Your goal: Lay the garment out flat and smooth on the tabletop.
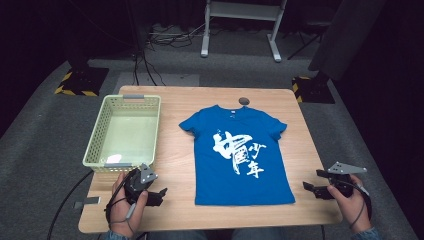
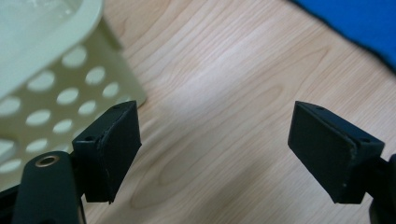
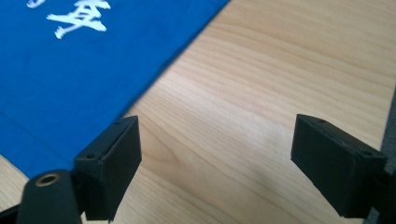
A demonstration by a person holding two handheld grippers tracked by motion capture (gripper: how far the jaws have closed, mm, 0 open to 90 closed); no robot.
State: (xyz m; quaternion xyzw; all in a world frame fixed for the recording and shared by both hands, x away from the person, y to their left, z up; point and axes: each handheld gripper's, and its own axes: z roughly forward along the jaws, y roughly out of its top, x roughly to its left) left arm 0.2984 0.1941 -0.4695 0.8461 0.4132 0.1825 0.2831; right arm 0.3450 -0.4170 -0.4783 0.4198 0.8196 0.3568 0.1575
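The left claw hung spread and empty over the bare worktop beside the pale green basket, and the right claw, equally spread and empty, hovered off the shirt's lower right corner. Between them the blue shirt lay flat, front up, with white brush lettering on its chest. It looked light, soft and floppy, so it would likely sag from any single pinch and was probably best taken at two hem corners or the shoulders.

Room's pretty dark all around, only the table is lit from above. High view is soft and a bit grainy. Close-ups have pale glare on the wood, and the basket is blurry.
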